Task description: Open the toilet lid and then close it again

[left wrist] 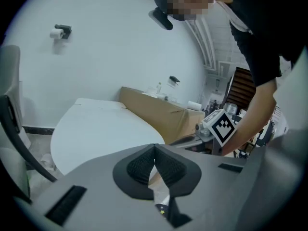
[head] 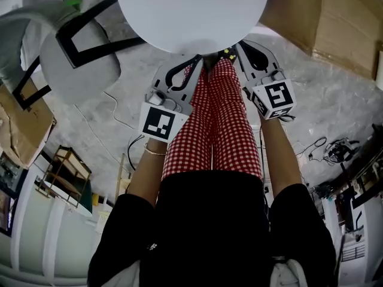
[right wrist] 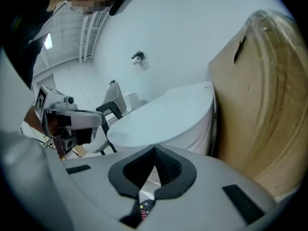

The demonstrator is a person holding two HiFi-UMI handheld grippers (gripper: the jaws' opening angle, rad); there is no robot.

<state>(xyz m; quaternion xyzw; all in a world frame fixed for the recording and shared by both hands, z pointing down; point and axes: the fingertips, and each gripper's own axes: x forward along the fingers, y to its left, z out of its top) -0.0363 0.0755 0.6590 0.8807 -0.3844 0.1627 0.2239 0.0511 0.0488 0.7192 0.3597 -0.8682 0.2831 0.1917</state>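
At the far left stands a pale grey moulded chair with a black frame, well apart from the work. Next comes the left gripper, its dark ribbed pads pressed together with nothing between them.

Just ahead of it, at the middle, lies the white oval toilet lid. It is down flat and closed, and its long axis runs straight away from the person, with the rounded front edge nearest the jaw tips.

The right gripper is clenched on nothing too, and it sits just off the lid's front right curve. Both grippers are close to that rim; the right looks slightly nearer, so I judge it the handier one to hook under the edge and lift upward and away.

A brown cardboard box fills the far right.

No brand or lettering is readable; the marker cubes carry only black-and-white square patterns.
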